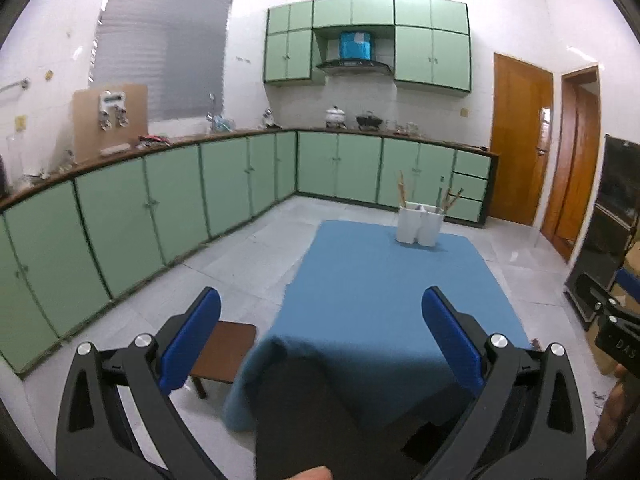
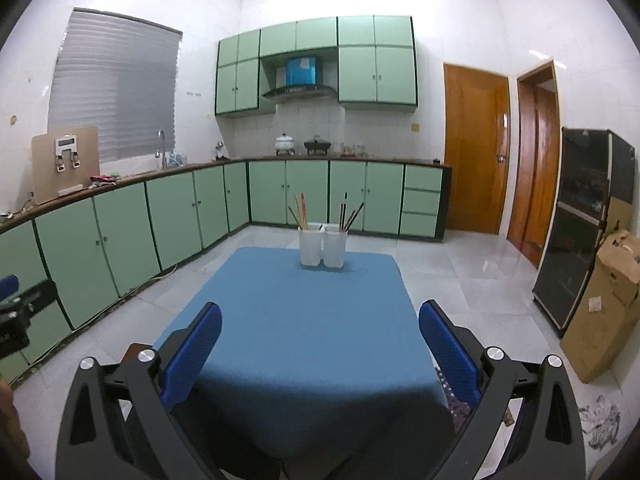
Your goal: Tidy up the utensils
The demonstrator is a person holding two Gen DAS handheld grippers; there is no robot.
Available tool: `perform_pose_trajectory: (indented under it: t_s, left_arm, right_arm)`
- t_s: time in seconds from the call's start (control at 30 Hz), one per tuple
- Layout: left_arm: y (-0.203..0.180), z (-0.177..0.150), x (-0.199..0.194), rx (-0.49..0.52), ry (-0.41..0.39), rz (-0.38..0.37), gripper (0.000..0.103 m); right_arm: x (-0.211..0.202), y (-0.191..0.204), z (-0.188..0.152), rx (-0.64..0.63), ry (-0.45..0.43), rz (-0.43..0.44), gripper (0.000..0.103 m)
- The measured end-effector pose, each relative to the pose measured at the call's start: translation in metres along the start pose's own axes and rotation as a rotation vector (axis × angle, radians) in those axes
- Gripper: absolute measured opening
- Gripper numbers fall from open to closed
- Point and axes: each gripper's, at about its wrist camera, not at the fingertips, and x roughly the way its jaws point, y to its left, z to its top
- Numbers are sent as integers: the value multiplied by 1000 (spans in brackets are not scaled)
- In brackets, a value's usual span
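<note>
Two white utensil holders [image 2: 322, 249] stand side by side at the far end of a table with a blue cloth [image 2: 304, 320]. Light wooden chopsticks [image 2: 301, 212] stick out of the left holder and dark ones [image 2: 349, 214] out of the right. The holders also show in the left wrist view [image 1: 419, 226]. My left gripper [image 1: 321, 308] is open and empty, held near the table's front left corner. My right gripper [image 2: 320, 322] is open and empty, above the table's near end.
Green kitchen cabinets [image 2: 168, 216] run along the left and back walls. A small brown stool [image 1: 226, 350] stands left of the table. A dark glass cabinet [image 2: 584, 220] and a cardboard box [image 2: 604, 312] stand at the right. Wooden doors [image 2: 474, 148] are at the back right.
</note>
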Motion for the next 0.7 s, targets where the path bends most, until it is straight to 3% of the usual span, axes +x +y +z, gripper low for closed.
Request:
perform_pose_trajectory:
  t_s: [0.23,0.33,0.57,0.7]
  left_arm:
    - [10,-2,-38,3,-31,69,98]
    - [11,-4,-52,0,-41,57,98]
    - [7,0,-67,14,-55,104,98]
    - [5,1,-68,9,-41,95,98]
  right_arm:
    - [-29,5,0,-19,-63,2,97]
    - [-33,6,0,-20,-71,4,97]
    - [-38,0,-1,-4,-73,5,97]
    - [-43,-3,-1,12,-78,-5,97]
